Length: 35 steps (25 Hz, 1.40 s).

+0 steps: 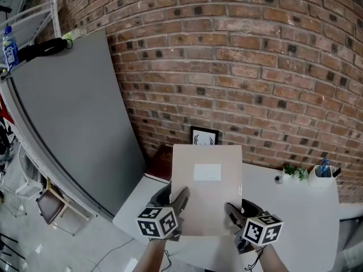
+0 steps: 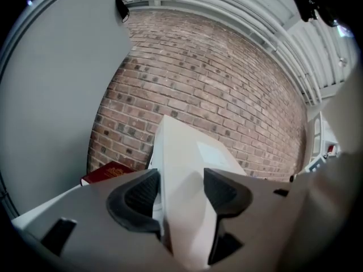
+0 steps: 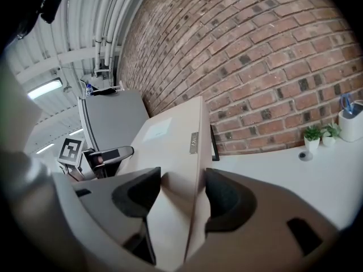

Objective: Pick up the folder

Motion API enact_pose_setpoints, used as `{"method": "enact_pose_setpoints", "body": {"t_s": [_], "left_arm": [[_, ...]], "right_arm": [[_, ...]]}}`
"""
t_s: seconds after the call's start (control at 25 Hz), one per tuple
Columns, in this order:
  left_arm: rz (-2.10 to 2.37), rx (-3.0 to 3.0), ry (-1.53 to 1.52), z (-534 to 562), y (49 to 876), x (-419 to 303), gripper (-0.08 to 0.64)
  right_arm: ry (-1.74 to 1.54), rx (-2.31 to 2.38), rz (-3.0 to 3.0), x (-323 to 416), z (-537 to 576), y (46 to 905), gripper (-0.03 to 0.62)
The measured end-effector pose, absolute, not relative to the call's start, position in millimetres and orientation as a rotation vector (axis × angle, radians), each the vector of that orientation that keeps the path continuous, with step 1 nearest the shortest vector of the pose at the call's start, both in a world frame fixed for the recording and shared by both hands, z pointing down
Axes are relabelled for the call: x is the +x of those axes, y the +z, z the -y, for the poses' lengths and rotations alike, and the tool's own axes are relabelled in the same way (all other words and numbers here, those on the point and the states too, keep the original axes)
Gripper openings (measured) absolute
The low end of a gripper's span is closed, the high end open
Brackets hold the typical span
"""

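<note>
I have both grippers clamped on the folder [image 1: 207, 191], a thick beige one with a white label [image 1: 207, 172] on its face. It is held up between them over the white table [image 1: 306, 214], tilted so its far edge rises in front of the brick wall [image 1: 255, 67]. My left gripper [image 1: 180, 202] has the near left corner and my right gripper [image 1: 231, 211] the near right corner. In each gripper view the dark pads stand fairly wide apart because the folder is thick, and they press on its two faces with the folder filling the gap. The head view alone shows the whole layout: the two marker cubes side by side at the folder's near edge, a red book [image 1: 160, 163] on the table by its left side, a small black picture frame [image 1: 204, 135] against the wall behind it, and a large grey panel [image 1: 74, 118] leaning at the left. The left gripper view shows the folder's left face narrowing toward the wall and the red book beyond it, but nothing of the table's right end. The right gripper view gives what the others do not: a small metal tab [image 3: 194, 143] on the folder's spine, my left gripper seen from across the folder, and a little plant [image 3: 316, 134] beside a white cup [image 3: 351, 123] at the table's right end.
</note>
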<state>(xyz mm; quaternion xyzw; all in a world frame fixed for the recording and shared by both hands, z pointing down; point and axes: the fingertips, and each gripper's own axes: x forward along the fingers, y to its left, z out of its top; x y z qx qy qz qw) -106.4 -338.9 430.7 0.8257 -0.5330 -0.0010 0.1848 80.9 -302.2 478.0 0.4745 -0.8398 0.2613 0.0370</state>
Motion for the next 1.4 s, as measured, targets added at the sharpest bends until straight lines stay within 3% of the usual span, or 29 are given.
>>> {"method": "enact_pose_setpoints", "body": {"t_s": [0.6,1.4], "left_arm": [[1.600,2.431,-0.168,327.4,355.3,-116.0,0.249],[1.638,2.516,-0.247,309.7,315.6,-107.6,0.249]], "right_arm": [[0.593,1.483,2.698,72.4,304.3,406.3,0.247],[0.479,1.539,2.760,81.1,291.5,368.3,0.239]]}}
